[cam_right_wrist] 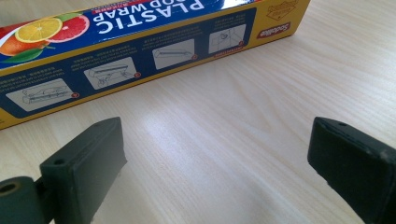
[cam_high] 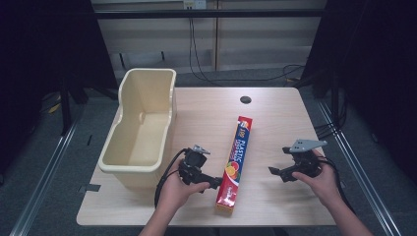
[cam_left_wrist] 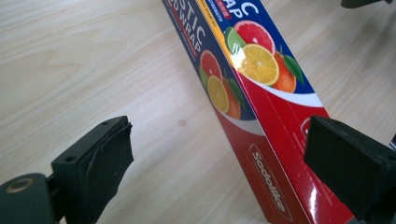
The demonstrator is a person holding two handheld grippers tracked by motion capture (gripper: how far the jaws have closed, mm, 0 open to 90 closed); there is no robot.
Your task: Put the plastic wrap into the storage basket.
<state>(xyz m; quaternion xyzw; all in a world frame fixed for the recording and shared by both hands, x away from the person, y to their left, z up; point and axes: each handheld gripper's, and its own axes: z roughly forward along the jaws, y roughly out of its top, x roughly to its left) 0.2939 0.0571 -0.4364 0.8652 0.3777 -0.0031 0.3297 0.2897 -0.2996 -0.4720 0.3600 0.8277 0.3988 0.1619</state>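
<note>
On the wooden table the box lies just right of the bin; both grippers, left and right, gape empty, so the left one should probably straddle the box squarely before it closes.

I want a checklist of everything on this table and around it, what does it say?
Surface: pale wood table with a round hole near the far edge.
Job's things: plastic wrap box lying flat; cream tub at the table's left edge, nothing seen inside.
Clutter: nothing seen.
Grippers: left gripper open, jaws astride the box's near end, not closed on it; right gripper open, beside the box, apart from it.
Cables: black cable trails from the left gripper; more cables on the floor behind.
Surroundings: grey floor, dark curtains, pale wall panels.
</note>
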